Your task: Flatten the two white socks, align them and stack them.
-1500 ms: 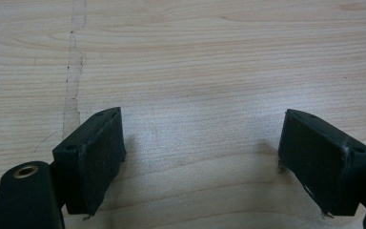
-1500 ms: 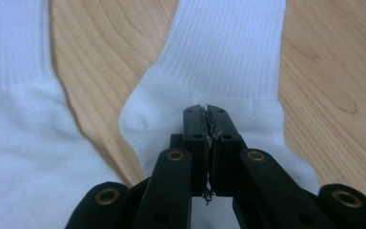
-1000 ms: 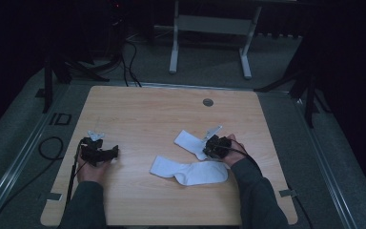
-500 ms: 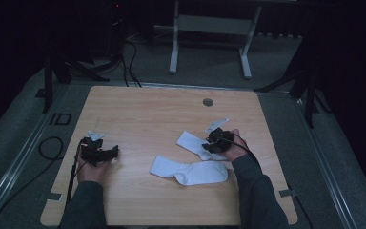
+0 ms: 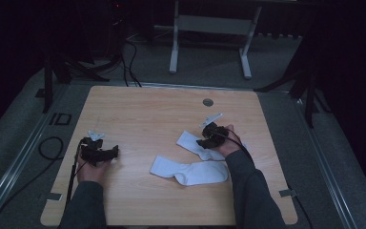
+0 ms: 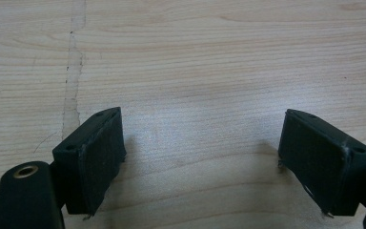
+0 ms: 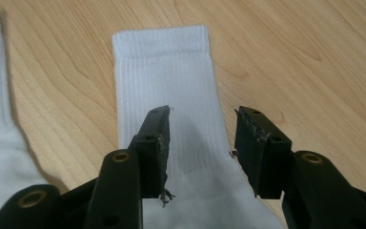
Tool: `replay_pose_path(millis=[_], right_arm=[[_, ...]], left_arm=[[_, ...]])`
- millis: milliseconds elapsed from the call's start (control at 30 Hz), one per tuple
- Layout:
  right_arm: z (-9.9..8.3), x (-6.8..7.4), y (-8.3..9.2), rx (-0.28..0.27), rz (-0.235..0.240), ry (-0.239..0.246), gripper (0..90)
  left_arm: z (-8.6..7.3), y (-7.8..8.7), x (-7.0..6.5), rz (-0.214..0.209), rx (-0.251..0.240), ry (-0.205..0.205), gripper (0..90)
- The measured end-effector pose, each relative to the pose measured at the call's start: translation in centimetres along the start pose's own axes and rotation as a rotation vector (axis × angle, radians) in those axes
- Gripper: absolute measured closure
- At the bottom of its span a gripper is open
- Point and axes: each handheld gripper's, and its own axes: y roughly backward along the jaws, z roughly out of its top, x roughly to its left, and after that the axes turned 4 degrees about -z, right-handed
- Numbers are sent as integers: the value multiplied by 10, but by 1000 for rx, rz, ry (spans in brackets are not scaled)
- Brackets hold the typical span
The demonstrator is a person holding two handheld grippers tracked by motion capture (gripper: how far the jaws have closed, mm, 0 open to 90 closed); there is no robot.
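My right tool [image 7: 201,143] is over the leg of a white sock [image 7: 171,90], with its two jaws partly apart and standing on either side of the ribbed cloth. Between them there is only a narrow gap, and they hold nothing yet. I keep them this way, I think, because the sock lies flat on the table [image 5: 138,119], and to pinch a flat cloth the jaws must come down on it from above and gather a fold. I cannot tell if the tips already touch the cloth. In the right tool's own view, the cuff of this sock points away from me, so the tool is over the middle of the leg, where there is enough material to take.

In the high view this right tool [image 5: 211,135] is at the right part of the table, on the farther sock [image 5: 190,143]. A second white sock [image 5: 188,171] lies just beside it, nearer to me, and the two seem to touch or overlap at one end.

My left tool [image 6: 200,157] has its jaws wide apart over bare wood and grips nothing. In the high view it [image 5: 97,152] rests at the left side, well apart from both socks. I judge it is waiting there so it does not disturb them.
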Motion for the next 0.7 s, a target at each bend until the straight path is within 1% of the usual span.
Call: replay_pose_path(millis=[267,400,567,700], right_arm=[[5,6,-10,38,0,30,506],[7,9,-16,59,16,40,482],[7,13,-21,74,32,48,457],[7,13,-26,84,41,33,435]], left_arm=[[0,0,0,0,0,0,158],[0,0,0,0,0,0,159],[0,0,0,0,0,0,159],[0,0,0,0,0,0,158]])
